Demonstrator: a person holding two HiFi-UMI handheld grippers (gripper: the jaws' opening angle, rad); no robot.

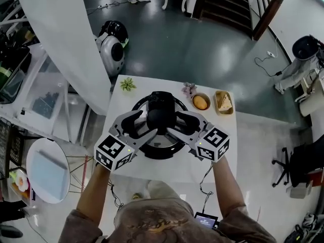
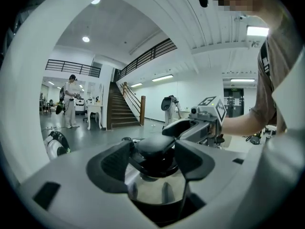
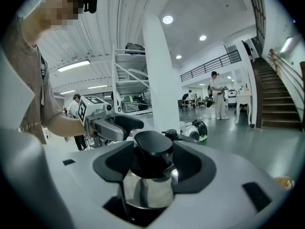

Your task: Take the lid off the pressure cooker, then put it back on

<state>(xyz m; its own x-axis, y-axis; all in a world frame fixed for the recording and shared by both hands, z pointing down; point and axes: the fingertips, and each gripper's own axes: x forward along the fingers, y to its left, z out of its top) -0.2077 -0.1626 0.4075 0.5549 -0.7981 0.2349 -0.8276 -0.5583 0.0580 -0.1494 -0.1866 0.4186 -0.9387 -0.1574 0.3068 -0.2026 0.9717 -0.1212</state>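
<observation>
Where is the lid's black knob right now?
In the head view the knob stands mid-table on top of the pressure cooker lid, flanked by the left gripper from the left and the right gripper from the right.

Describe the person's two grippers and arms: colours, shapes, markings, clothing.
The left tool and right tool match: light grey bodies, two broad jaws lined with black textured pads, and a cube of black-and-white square markers behind each. A thin black cable trails from the right one. The person wears a brownish short-sleeved T-shirt with a faint print; the forearms are bare.
</observation>
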